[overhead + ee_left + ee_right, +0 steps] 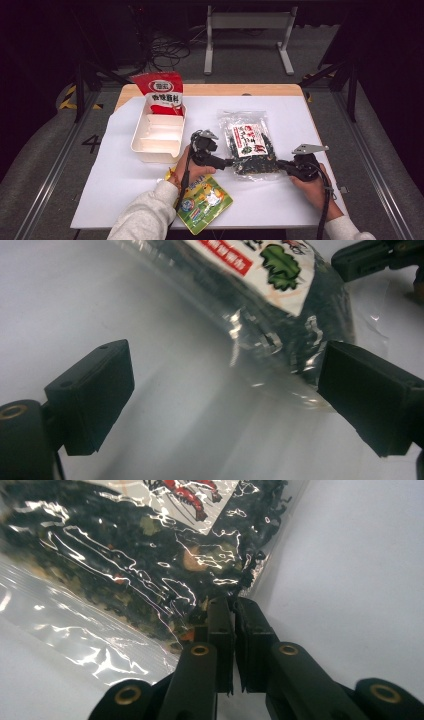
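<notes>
Nearest the high camera, a green and yellow snack pouch lies under the left forearm, while the clear bag of dark dried greens lies flat mid-surface. The right tool is clenched on the bag's corner, likely anchoring it for lifting. The left gripper view shows the left tool released wide beside the bag's edge.

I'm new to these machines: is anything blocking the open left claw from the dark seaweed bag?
Nothing visible: the left claw stands open at the seaweed bag corner, with bare white table between.
</notes>
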